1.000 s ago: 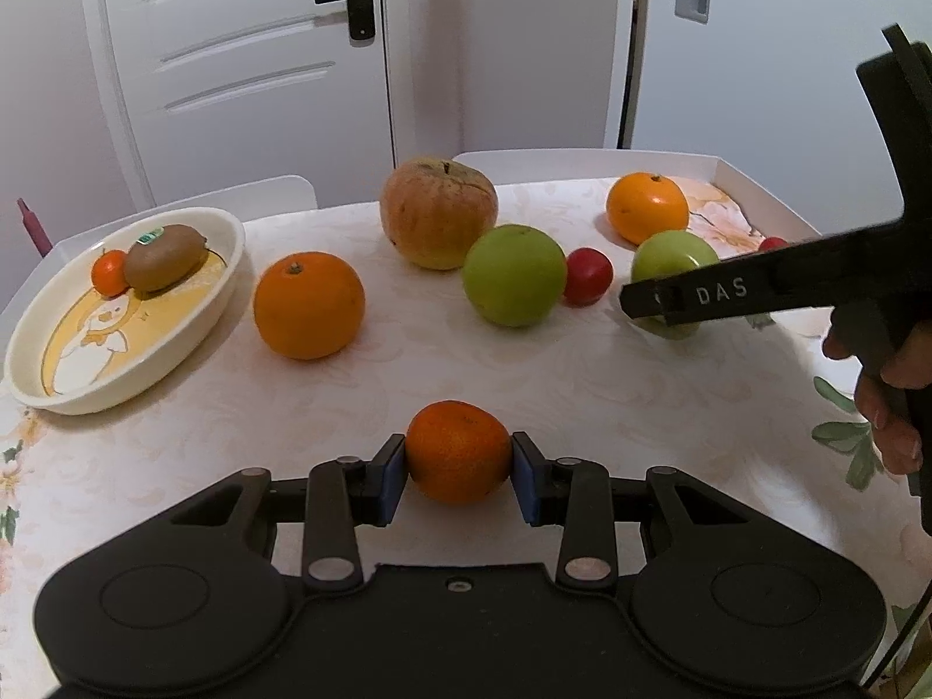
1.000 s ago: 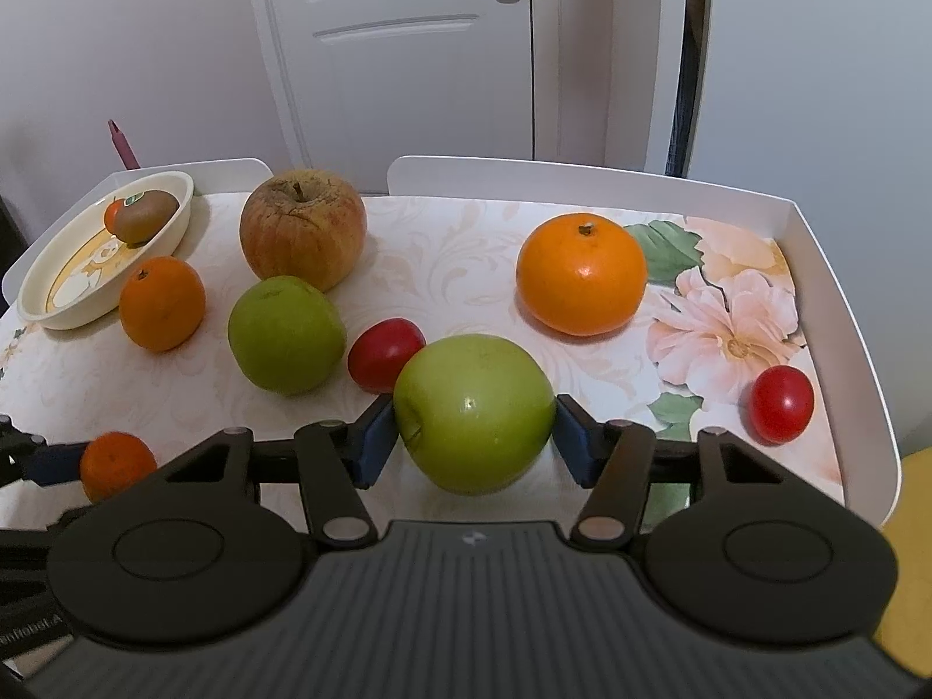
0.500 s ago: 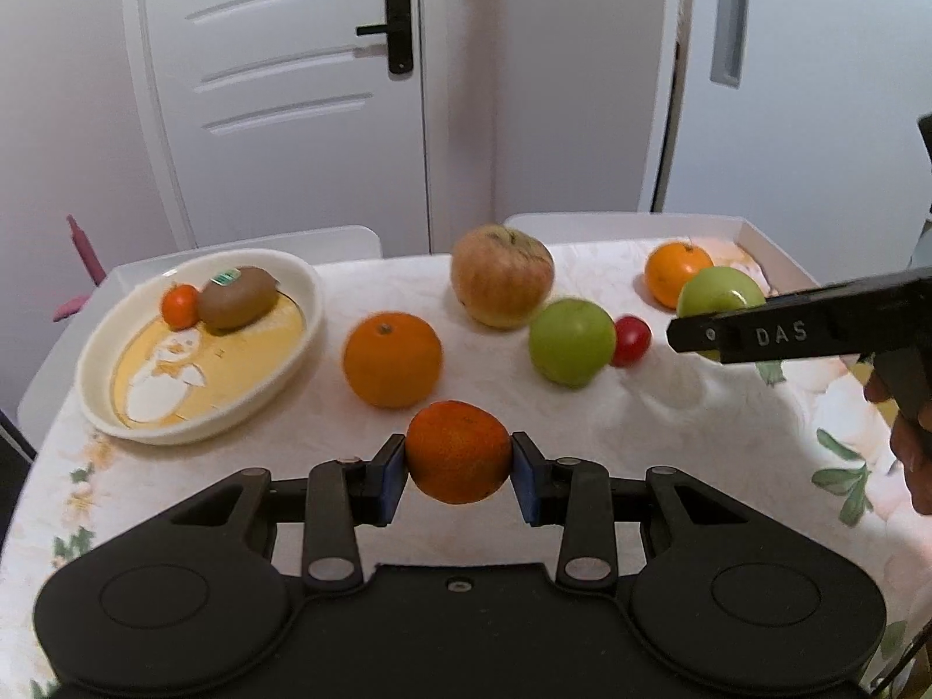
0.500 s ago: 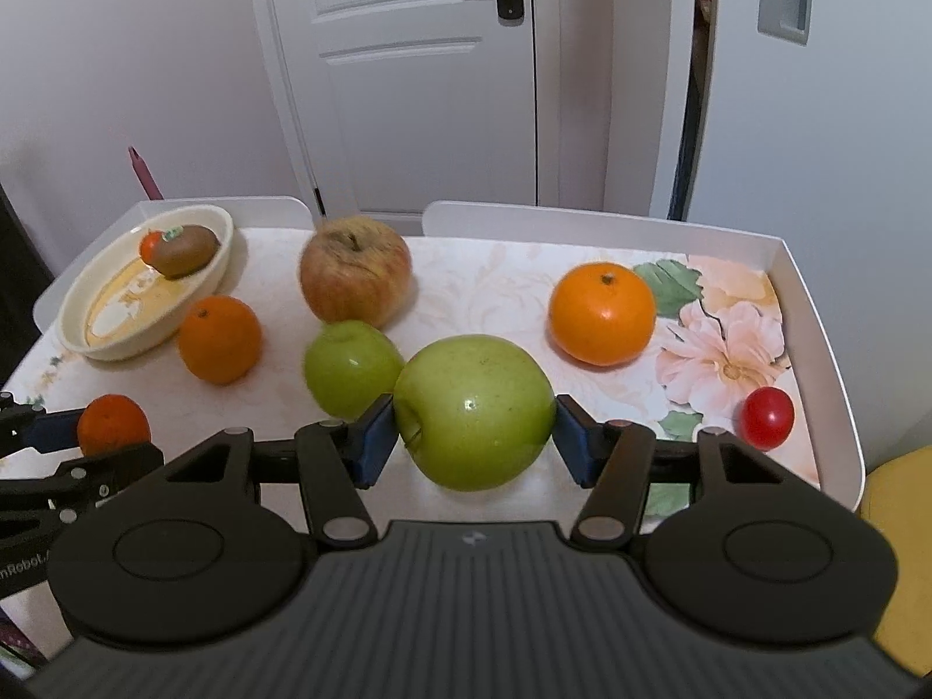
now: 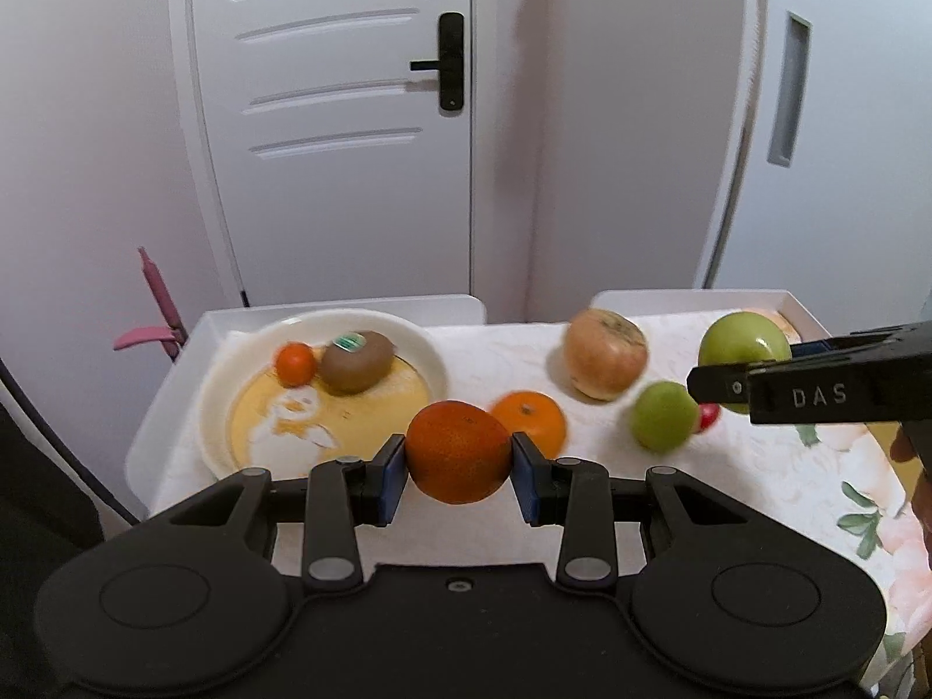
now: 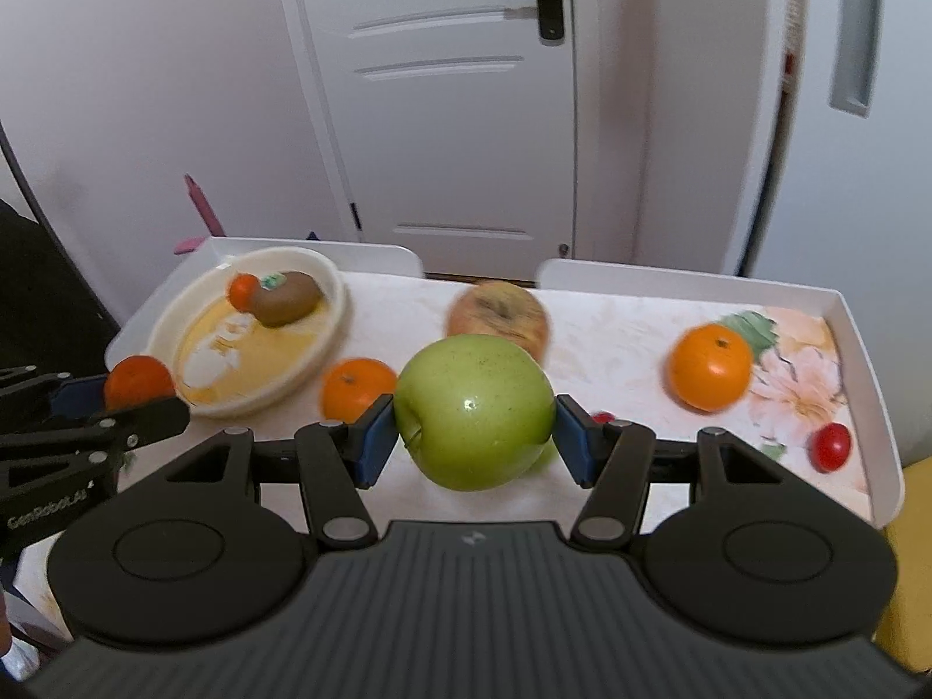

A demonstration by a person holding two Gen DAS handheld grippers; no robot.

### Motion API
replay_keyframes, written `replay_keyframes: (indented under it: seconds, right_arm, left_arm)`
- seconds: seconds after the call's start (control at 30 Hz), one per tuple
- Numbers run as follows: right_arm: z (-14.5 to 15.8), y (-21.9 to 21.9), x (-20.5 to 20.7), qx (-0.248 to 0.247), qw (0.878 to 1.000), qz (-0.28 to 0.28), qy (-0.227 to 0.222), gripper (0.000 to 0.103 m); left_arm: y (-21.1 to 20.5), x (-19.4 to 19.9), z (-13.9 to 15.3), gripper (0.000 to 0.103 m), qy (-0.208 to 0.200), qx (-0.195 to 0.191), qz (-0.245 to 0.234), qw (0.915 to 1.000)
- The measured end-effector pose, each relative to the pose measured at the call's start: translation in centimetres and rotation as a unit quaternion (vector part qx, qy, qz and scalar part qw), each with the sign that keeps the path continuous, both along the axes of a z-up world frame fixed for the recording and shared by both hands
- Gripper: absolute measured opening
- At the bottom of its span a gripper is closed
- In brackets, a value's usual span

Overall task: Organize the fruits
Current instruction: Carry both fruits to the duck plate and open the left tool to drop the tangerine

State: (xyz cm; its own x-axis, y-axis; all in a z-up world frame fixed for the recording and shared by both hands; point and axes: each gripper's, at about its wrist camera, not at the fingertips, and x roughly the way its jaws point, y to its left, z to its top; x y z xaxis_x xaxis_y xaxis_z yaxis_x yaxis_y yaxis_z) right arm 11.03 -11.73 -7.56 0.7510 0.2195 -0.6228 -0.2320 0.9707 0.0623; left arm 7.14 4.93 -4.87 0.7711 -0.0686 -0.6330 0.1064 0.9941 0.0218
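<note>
- Two grippers hang above a white tray table [image 6: 862, 384] with raised edges, each carrying fruit.
- Left gripper [image 5: 458, 473] is clamped on a mandarin [image 5: 458, 452], held in the air just short of the cream dish [image 5: 428, 349].
- Right gripper [image 6: 475, 437] is clamped on a green apple [image 6: 475, 410], clear of the tabletop.
- Inside the dish, a kiwi [image 5: 356, 361] touches a small tomato [image 5: 295, 362]; its near half lies bare.
- On the cloth sit an orange [image 6: 709, 366], a russet apple [image 5: 606, 354] and a red tomato [image 6: 830, 446] near the right rim.
</note>
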Motion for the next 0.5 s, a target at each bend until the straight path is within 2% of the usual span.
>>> replay_keyframes:
  seconds: [0.23, 0.5]
  right_arm:
    - [0.8, 4.8, 1.2, 0.004, 1.000, 0.009, -0.002, 0.072]
    - [0.2, 9.5, 3.5, 0.005, 1.000, 0.013, 0.007, 0.072]
  left_arm:
    - [4.3, 1.7, 1.2, 0.041, -0.006, 0.004, 0.000, 1.0000]
    - [8.7, 4.8, 0.4, 0.041, 0.004, 0.010, -0.003, 0.9999]
